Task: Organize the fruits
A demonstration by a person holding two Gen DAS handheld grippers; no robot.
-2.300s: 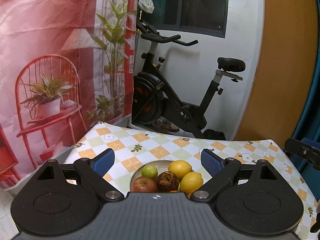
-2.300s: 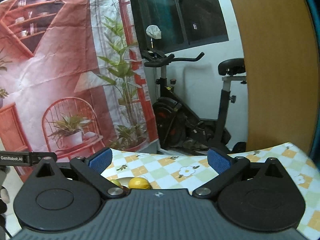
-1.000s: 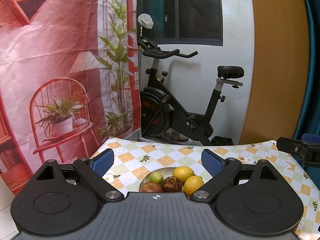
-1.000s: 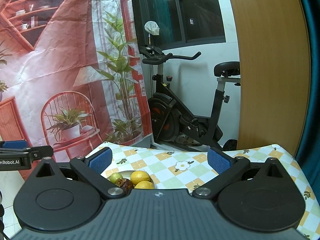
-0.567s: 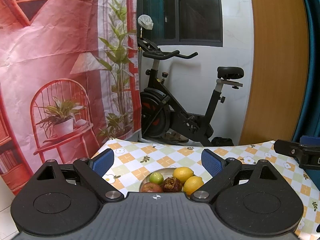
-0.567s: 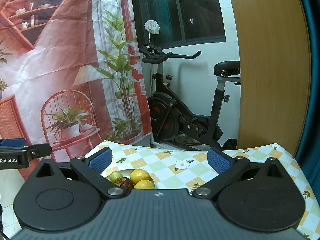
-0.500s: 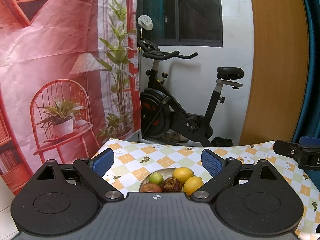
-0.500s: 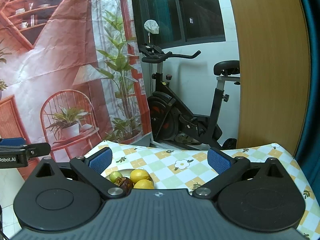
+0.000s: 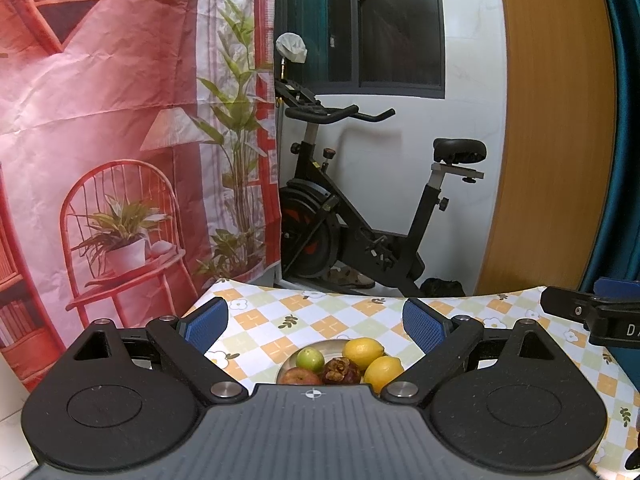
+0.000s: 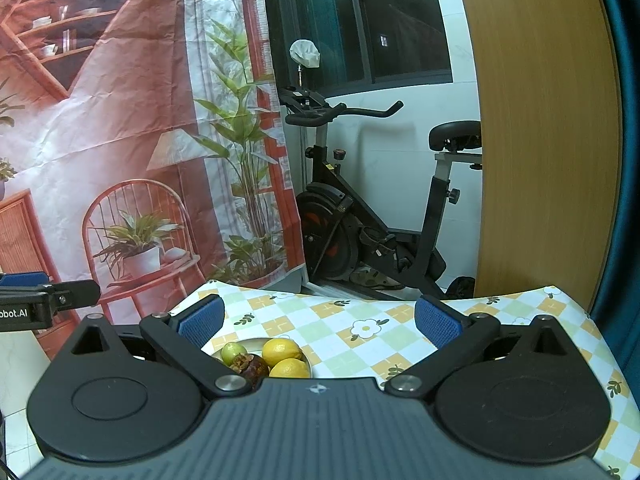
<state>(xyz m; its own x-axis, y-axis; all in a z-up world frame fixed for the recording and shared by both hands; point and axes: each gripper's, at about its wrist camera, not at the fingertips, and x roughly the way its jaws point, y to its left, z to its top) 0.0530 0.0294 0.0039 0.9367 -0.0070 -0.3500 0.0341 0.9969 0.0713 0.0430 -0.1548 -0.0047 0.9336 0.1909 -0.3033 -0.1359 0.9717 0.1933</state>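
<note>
Nearest in each wrist view is the dark body of the tool, with its two blue-padded arms reaching forward. The left tongs stand spread wide with nothing between the pads, held above the near part of the desk. The right tongs are spread just as wide and also hold nothing. Each tool shows at the edge of the other's view: the right one at the far right of the left view, the left one at the far left of the right view.

Just past the tool bodies a round plate sits on the desk, partly hidden by them. On it lie two lemons side by side, a small green fruit, a dark brown mangosteen touching the lemons, and a red apple at the near left. In the right view the plate lies low and left of centre, and the apple is hidden there.

The desk is covered with a cloth checked in orange, pale green and white, with small flowers and leaf sprigs. Its far edge drops away in front of the room.

Beyond it stands a black exercise bike against a white wall, under a dark window. To the left hangs a creased red backdrop printed with a chair, potted plants and shelves. To the right is a wooden panel, then a dark teal curtain.
</note>
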